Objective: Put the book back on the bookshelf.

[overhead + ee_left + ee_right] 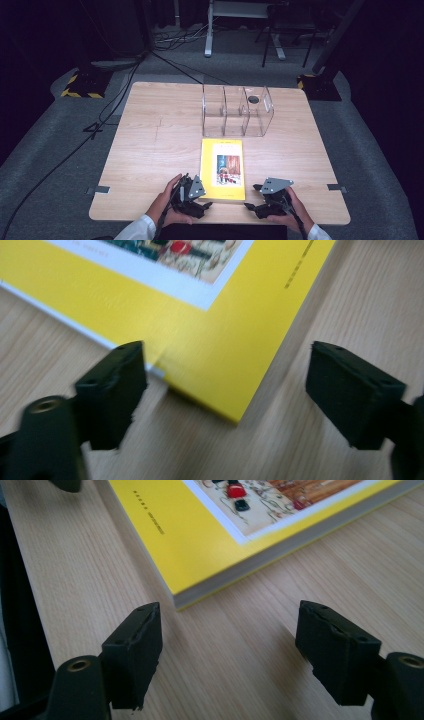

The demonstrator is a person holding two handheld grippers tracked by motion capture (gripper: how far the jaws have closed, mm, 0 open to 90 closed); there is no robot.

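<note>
Book (222,169) flat near table (150,150) edge at 6 o'clock. Left gripper (225,390) jaws released, straddling book corner; right gripper (227,650) jaws released beside other corner.

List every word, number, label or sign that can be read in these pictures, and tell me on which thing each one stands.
None can be read.
Flat yellow paperback book: a short line of small dark print along one edge of its cover, too small and blurred to read.
Same book: faint marks above its framed cover picture, not legible.
Clear plastic three-compartment organiser: no text seen.
Light wooden table: no text seen.
</note>
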